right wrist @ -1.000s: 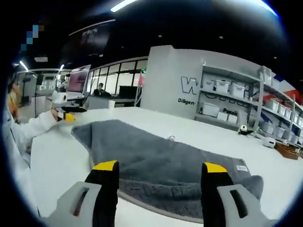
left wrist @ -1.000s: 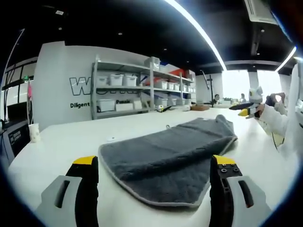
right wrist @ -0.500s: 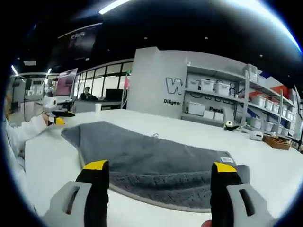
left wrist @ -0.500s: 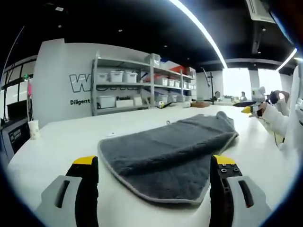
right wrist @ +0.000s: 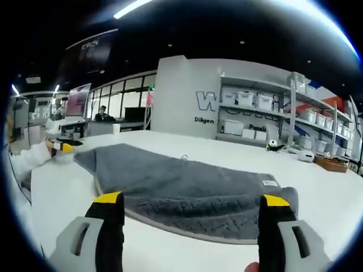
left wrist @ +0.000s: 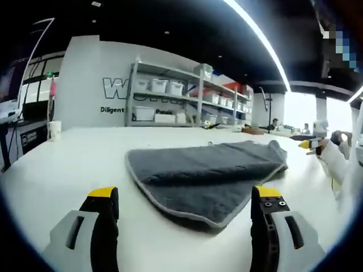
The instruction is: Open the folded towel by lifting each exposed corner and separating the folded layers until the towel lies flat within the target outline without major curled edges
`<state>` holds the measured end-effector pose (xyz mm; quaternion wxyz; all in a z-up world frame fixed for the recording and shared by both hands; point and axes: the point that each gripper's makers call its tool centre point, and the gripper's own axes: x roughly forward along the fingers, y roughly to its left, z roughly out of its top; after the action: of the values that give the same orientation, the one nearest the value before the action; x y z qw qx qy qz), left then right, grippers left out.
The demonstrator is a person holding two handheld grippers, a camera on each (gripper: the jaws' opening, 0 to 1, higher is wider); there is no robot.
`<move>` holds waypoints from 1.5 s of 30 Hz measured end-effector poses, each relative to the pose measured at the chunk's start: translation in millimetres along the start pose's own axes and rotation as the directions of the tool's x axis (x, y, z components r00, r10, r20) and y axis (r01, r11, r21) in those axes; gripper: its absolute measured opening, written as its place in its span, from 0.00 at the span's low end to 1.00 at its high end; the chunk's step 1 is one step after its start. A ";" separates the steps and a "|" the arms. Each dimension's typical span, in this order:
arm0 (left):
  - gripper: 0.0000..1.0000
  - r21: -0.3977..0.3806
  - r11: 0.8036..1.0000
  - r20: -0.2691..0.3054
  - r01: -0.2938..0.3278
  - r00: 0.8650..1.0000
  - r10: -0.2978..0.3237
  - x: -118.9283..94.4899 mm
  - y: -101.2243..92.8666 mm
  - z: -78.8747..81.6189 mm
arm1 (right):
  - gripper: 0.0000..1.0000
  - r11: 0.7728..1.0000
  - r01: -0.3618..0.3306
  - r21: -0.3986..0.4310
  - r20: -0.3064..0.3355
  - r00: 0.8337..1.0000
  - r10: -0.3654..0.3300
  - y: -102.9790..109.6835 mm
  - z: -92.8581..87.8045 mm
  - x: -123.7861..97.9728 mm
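A grey folded towel lies on the white table, its pale-trimmed edge toward me. My left gripper is open, low over the table just short of the towel's near corner, nothing between its yellow-tipped jaws. In the right gripper view the same towel stretches across, with a small white label and a hanging loop. My right gripper is open wide at the towel's thick folded end, holding nothing. Each gripper appears small at the other view's edge: the right gripper, the left gripper.
Metal shelves with white bins stand against the lettered wall behind the table. A paper cup sits at the far left table edge. A white sleeve reaches in from the right. Bare tabletop surrounds the towel.
Both cameras have dropped closer to table level and swung a little. The right gripper's jaws have spread wider. The towel lies as before.
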<state>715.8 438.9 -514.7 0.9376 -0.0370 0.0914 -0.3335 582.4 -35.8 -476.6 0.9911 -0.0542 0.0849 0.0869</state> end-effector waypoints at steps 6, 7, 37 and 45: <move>0.94 -0.067 0.996 -0.011 -0.065 0.998 0.064 -6.8 1.7 -6.4 | 0.99 1.000 -0.016 0.005 0.019 1.000 0.016 0.8 2.0 3.4; 0.94 -0.072 0.995 -0.013 -0.066 0.998 0.065 -7.6 1.2 -8.3 | 0.99 1.000 -0.015 0.011 0.028 0.999 0.015 0.4 2.8 3.4; 0.41 -0.151 0.967 -0.144 -0.204 0.973 0.182 -8.7 -14.2 -40.7 | 0.97 0.999 -0.010 0.034 0.036 0.999 0.009 -1.7 -8.2 -16.3; 0.15 -0.177 0.970 -0.179 -0.164 0.975 0.132 -4.0 -21.0 -47.0 | 0.95 0.999 -0.008 0.045 0.029 1.000 0.007 -3.9 -11.7 -16.7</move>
<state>690.6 424.8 -557.5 0.9411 -0.0919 0.2032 -0.2542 565.1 -43.8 -484.7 0.9929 -0.0305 0.0726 0.0894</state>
